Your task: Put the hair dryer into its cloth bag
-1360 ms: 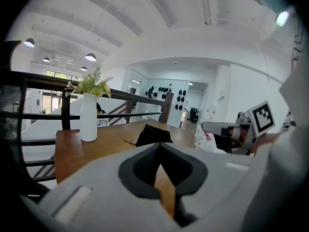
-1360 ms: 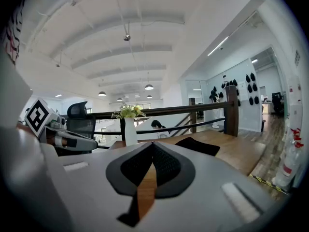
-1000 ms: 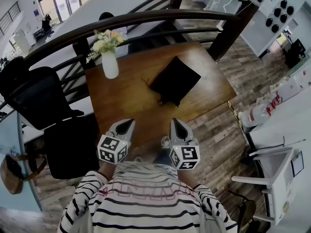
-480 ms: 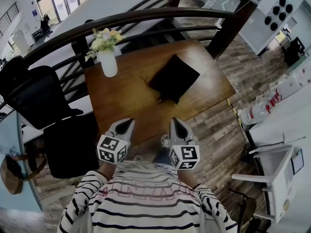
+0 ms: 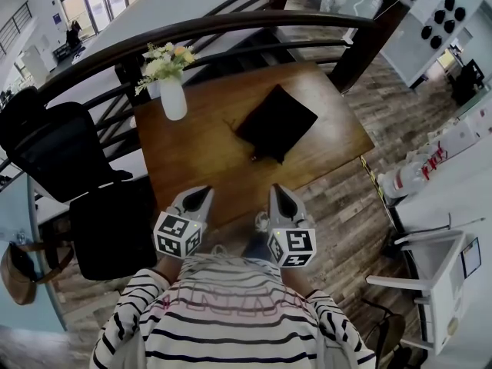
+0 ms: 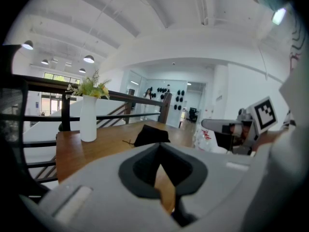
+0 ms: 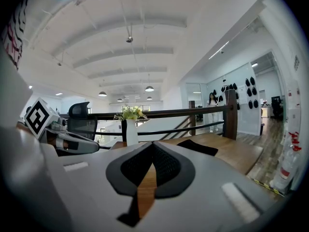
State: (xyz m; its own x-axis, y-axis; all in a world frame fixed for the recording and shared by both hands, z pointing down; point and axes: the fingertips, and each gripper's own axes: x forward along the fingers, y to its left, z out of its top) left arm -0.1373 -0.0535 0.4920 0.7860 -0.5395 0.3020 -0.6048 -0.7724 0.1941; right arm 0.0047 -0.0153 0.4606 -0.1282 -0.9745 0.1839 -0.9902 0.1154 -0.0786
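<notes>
A black cloth bag (image 5: 277, 124) lies flat on the wooden table (image 5: 200, 160), toward its far right; it also shows as the dark bag (image 6: 151, 136) in the left gripper view and the bag (image 7: 198, 147) in the right gripper view. No hair dryer shows in any view. My left gripper (image 5: 201, 193) and right gripper (image 5: 277, 191) hover side by side over the table's near edge, well short of the bag. Both are shut with nothing between the jaws. Each points slightly down toward the table.
A white vase with flowers (image 5: 172, 91) stands at the table's far left. A dark curved railing (image 5: 231, 29) runs behind the table. A black office chair (image 5: 61, 152) sits left of it, and white shelving with bottles (image 5: 430, 167) at the right.
</notes>
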